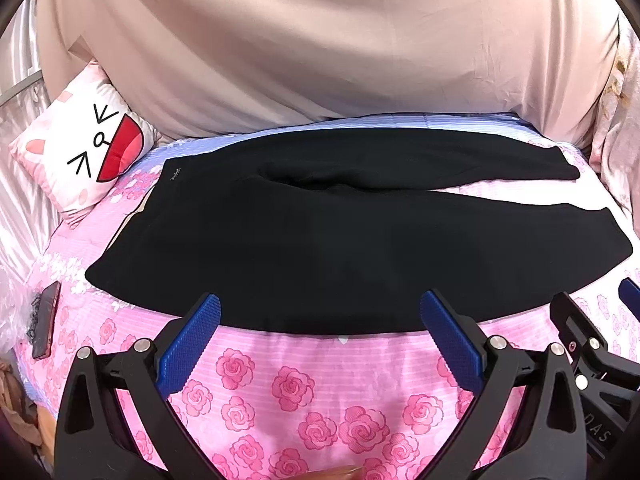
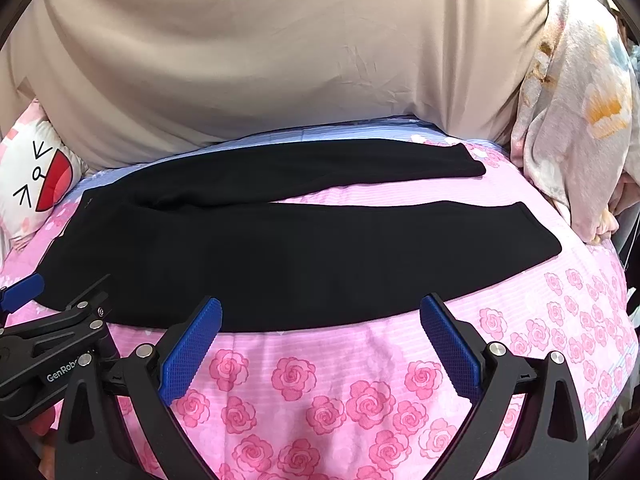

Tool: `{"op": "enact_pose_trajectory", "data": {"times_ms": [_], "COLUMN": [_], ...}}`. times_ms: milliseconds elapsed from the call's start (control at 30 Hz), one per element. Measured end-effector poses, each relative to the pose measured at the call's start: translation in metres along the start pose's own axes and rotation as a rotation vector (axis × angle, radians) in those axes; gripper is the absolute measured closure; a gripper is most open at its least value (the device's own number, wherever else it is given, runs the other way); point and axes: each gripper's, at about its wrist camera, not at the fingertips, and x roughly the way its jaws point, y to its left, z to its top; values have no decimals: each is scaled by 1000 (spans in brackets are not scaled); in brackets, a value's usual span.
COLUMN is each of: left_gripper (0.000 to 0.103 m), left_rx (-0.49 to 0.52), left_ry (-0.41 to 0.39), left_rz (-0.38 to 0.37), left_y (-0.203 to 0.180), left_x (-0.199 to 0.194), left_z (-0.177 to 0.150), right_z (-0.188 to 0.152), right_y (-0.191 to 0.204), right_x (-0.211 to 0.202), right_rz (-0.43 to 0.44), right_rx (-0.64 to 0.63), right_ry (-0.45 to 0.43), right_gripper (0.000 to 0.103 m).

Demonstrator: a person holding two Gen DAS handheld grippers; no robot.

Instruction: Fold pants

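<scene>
Black pants [image 1: 320,240] as landmark. Small pale mark near their waistband corner [image 1: 175,172]: too small to read. Cartoon pillow [image 2: 32,184] left of the pants: cut off by the frame edge in the right wrist view. Dark flat object [image 1: 46,324] left of the pants: identity cannot be told. Right gripper [image 1: 600,344], right of the pants' near hem in the left wrist view: mostly out of frame. Floral fabric [image 2: 576,128] right of the pants: upper part lost in the fisheye rim.
</scene>
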Motion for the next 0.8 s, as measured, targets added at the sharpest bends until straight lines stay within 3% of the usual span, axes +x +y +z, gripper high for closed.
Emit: {"op": "enact_pose_trajectory", "data": {"times_ms": [800], "left_gripper": [5], "left_rx": [-5], "left_ry": [18], "left_rz": [7], "left_y": [-2], "left_x": [4], "left_z": [-2], "right_z": [-4], "right_y": [5], "right_x": [3], "right_rz": [3], "right_rx": [-4], "right_ry": [16], "right_gripper": [5]}}
